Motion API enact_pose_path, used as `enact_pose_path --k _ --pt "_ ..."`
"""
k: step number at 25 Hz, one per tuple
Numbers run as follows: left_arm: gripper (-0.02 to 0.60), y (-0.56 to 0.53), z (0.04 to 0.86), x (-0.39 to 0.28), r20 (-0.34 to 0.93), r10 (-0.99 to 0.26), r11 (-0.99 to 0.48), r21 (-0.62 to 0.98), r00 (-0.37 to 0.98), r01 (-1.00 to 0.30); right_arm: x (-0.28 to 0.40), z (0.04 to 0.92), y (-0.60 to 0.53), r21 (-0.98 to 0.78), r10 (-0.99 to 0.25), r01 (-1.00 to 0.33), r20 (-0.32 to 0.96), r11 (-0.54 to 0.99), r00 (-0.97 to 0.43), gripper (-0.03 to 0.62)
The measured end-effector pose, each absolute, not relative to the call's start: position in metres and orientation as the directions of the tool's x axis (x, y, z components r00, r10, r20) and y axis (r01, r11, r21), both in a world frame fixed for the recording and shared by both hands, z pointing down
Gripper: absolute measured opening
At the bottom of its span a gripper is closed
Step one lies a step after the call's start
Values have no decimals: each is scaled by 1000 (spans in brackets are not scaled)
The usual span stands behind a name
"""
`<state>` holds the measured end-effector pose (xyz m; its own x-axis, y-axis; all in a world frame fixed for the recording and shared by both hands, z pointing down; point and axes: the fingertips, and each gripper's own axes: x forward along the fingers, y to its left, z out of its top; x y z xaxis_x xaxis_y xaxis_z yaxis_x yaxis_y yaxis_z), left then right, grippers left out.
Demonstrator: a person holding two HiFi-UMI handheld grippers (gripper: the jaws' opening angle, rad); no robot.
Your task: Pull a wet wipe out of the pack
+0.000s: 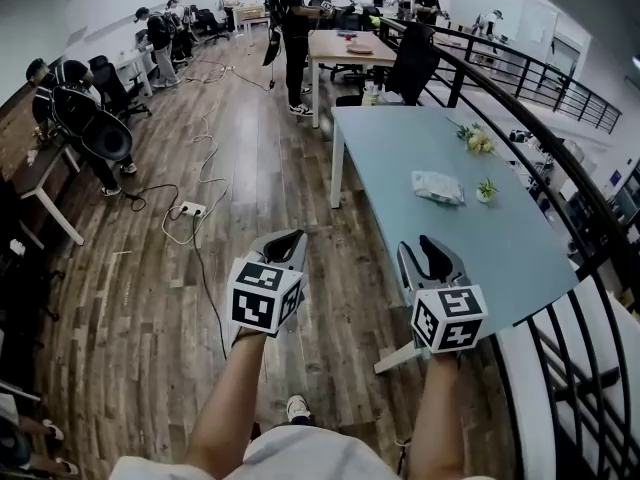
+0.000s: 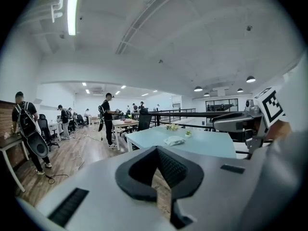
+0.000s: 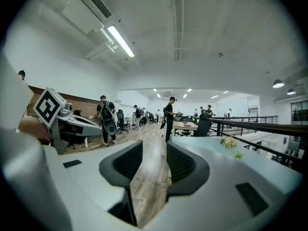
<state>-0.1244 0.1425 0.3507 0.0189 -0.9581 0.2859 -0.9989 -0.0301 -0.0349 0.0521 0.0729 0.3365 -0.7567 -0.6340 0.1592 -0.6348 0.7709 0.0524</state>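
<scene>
Left gripper (image 2: 156, 150) pressed together, right gripper (image 3: 154, 160) spread, both empty. Well ahead, wipe pack (image 1: 437, 186) flat on table (image 1: 490, 253). Likely light, soft, slippery film: pin pack at one end, pinch wipe at top opening.

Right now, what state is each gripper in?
Left gripper: fingers closed, holding nothing.
Right gripper: fingers open, nothing between them.

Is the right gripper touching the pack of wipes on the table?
Apart. The head view shows the right gripper near the close end of the table, with a bare stretch between it and the pack of wipes.
</scene>
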Motion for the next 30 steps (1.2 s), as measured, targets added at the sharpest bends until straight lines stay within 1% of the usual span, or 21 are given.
enact_pose_path --k 4,7,13,15,17,23,30 --pt "-6 130 350 -151 285 -958 -32 -41 19 -999 25 335 59 47 -635 -636 152 770 -757 164" --pt "-6 122 350 -168 286 -958 -37 -40 24 -999 6 333 52 46 -634 -635 143 771 -760 166" --pt "-6 114 347 -206 285 -958 -35 -39 22 -999 -35 331 44 38 -627 -630 157 776 -763 242" --pt "-6 111 347 -217 281 -960 -33 -40 21 -999 -45 331 40 41 -631 -633 155 773 -760 244" --pt "-6 108 349 -224 281 -959 -34 -40 21 -999 -54 332 36 44 -633 -635 157 771 -758 262" --pt "-6 108 349 -244 281 -959 -43 -56 26 -997 -69 331 37 47 -652 -653 154 756 -743 287" --pt "-6 112 356 -252 286 -958 -53 -48 37 -997 -71 333 40 45 -669 -672 157 739 -726 296"
